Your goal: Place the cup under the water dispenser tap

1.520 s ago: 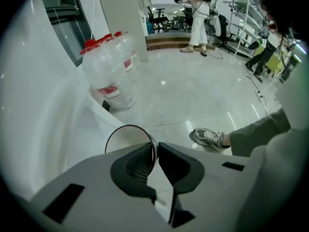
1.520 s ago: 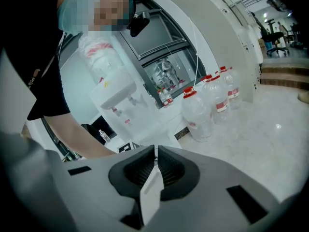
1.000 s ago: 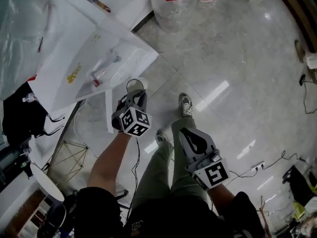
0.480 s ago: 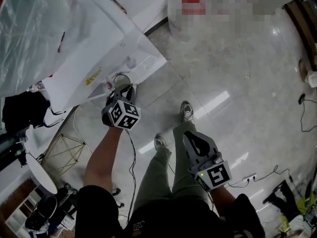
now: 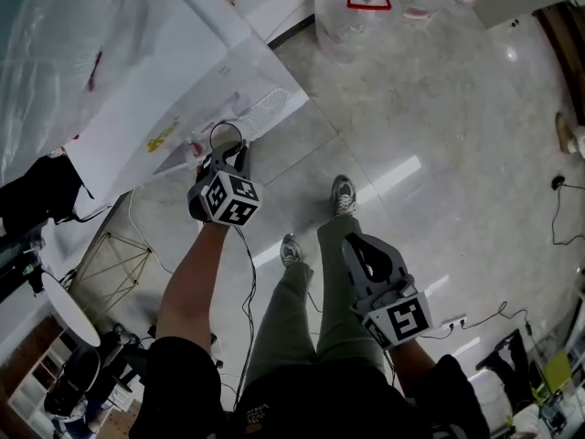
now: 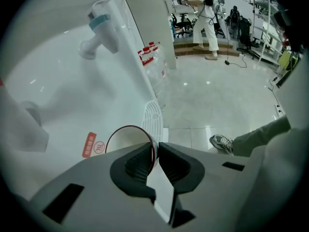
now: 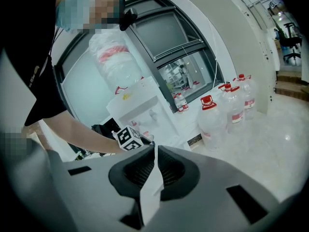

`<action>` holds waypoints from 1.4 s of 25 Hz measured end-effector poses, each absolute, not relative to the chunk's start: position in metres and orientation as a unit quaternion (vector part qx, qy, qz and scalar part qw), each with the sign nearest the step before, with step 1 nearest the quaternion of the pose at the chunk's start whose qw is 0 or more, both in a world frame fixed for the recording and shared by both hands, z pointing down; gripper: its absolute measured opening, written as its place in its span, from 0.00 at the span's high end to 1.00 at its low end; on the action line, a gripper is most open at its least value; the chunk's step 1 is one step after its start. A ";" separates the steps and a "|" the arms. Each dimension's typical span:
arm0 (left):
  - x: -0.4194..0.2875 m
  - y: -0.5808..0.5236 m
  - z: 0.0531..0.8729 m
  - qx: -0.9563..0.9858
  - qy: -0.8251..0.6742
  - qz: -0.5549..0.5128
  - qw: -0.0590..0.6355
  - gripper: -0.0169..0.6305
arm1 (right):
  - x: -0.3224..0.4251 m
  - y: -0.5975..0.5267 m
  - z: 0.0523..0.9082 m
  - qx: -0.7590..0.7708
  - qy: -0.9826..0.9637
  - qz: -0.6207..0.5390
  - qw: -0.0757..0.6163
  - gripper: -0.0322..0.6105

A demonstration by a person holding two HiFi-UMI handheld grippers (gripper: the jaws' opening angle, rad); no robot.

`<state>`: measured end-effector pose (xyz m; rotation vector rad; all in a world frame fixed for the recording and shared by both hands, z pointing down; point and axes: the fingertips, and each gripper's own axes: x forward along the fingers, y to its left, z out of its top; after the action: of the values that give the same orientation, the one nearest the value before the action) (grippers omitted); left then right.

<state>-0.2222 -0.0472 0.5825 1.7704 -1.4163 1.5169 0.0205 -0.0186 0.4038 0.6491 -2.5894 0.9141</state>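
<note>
While the left tongs point steeply down in front of the white water dispenser, they are clamped on the wall of the cup, one pad inside the rim and one outside. The cup hangs in the air with its mouth open towards the left gripper's camera, just beside the dispenser's round drip grille. In the left gripper view the tap, white with a teal band, sits above and to the left of the cup and well apart from it. A red label shows on the dispenser's front near the cup's rim.

The right tongs hang lower, beside the person's right leg, with the jaws together and nothing gripped between them. Large water bottles with red caps stand on the glossy tiled floor beyond the dispenser. The person's shoes rest on that floor.
</note>
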 end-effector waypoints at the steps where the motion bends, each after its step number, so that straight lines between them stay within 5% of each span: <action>1: -0.222 -0.047 0.583 0.634 -0.508 0.546 0.203 0.89 | 0.021 -0.018 0.405 0.226 -0.906 0.320 0.161 0.88; 20: -0.214 -0.050 0.561 0.651 -0.536 0.521 0.132 0.80 | 0.022 0.002 0.384 0.257 -0.907 0.302 0.144 0.88; 35: -0.173 -0.009 0.410 0.706 -0.550 0.441 0.065 0.80 | 0.028 0.054 0.275 0.278 -0.922 0.246 0.109 0.88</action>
<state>-0.1727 -0.0089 0.4097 2.1301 -1.6599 1.3319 0.0282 0.0540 0.2752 0.8165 -2.7121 0.7244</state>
